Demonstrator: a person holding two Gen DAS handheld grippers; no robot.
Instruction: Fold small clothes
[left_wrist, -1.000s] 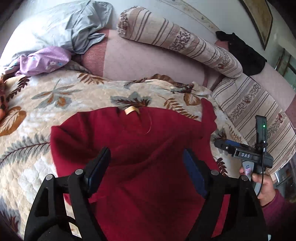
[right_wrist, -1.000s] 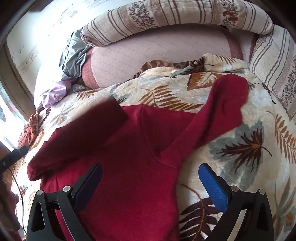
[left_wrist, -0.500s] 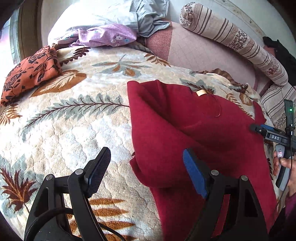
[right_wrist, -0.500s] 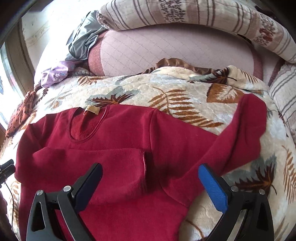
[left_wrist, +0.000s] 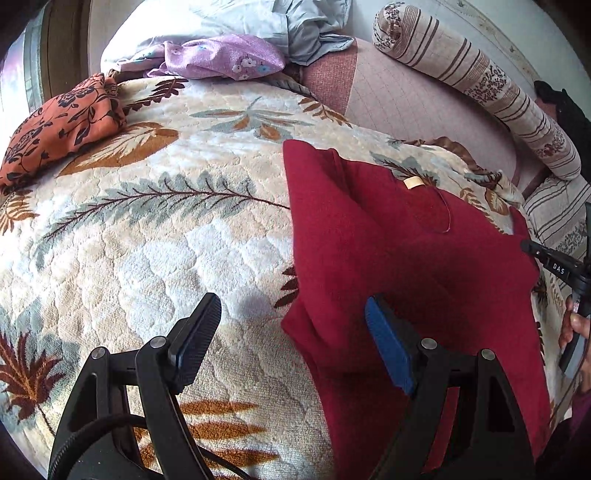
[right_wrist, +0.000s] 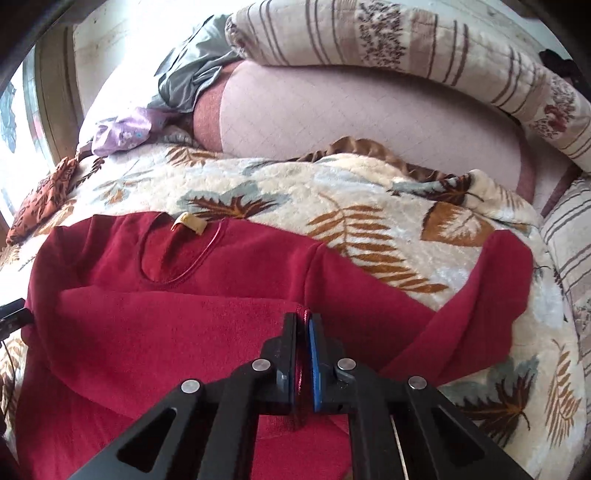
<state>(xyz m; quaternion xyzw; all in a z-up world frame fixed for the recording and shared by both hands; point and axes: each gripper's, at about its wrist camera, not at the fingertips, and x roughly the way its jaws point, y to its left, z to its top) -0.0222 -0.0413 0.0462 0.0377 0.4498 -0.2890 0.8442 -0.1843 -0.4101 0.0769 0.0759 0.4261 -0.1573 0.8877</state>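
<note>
**One red sweater on the bed, its cuff pinched by the right claw**

One leaf-patterned blanket (left_wrist: 155, 236) covers the bed and carries everything else. Behind it a pink cushion (right_wrist: 369, 118) leans against the wall, with a striped bolster (left_wrist: 480, 85) lying along its top.

The red sweater (right_wrist: 155, 332) is spread flat on the blanket, back side up. Its neckline and tan label (right_wrist: 190, 223) point away from the cameras toward the pink cushion, so its long axis runs from the near edge of the bed to the far side. One sleeve is folded across the body, with its cuff ending near the middle of the garment; the other sleeve stretches out sideways and up over the blanket on the right.

Beyond the sweater lie an orange flowered cloth (left_wrist: 62, 122), a purple flowered cloth (left_wrist: 225, 59) and a grey garment (left_wrist: 306, 26), all well apart from it.

The right claw (right_wrist: 304, 321) has just been closing, and its jaws now stand together with the folded sleeve's cuff clamped between them. The left claw (left_wrist: 291, 321) hangs wide apart over the sweater's left edge, holding nothing; its blue pad (left_wrist: 388, 347) sits above the red cloth.
</note>
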